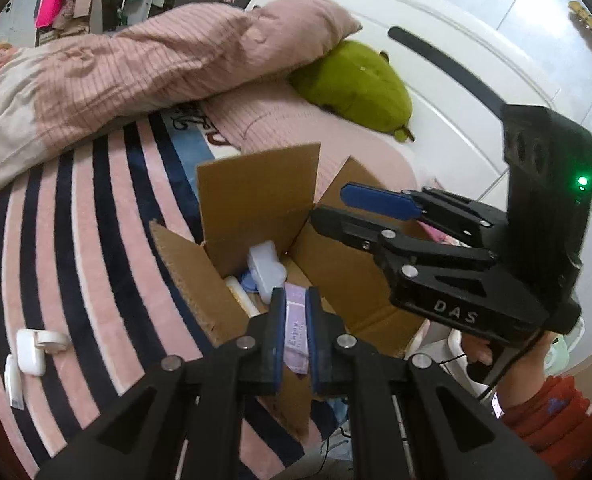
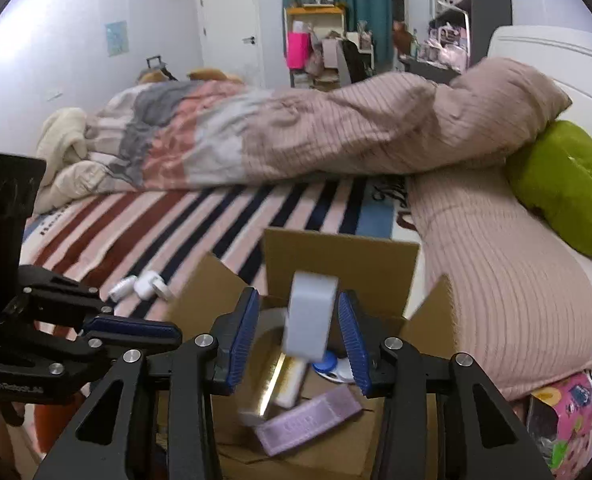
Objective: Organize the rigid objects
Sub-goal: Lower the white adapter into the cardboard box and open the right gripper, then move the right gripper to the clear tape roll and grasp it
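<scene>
An open cardboard box (image 1: 256,196) (image 2: 343,256) stands on the striped bed. My left gripper (image 1: 295,308) is shut on a flat lilac packet (image 1: 295,332) and holds it over the box's near edge. My right gripper (image 2: 299,320) (image 1: 331,208) is open above the box. A white rectangular case (image 2: 309,316) hangs blurred between its blue pads (image 2: 242,336), touching neither, as if falling. Inside the box lie a white case (image 1: 266,268), a gold-edged tube (image 2: 286,376), a blue-and-white lens case (image 2: 331,368) and another lilac packet (image 2: 307,420).
A white charger (image 1: 30,350) and a tape roll (image 1: 52,340) lie on the striped blanket (image 1: 96,220) left of the box, seen also in the right wrist view (image 2: 148,284). A pink duvet (image 2: 335,132), a green plush (image 1: 355,84) and a white headboard (image 1: 455,20) lie beyond.
</scene>
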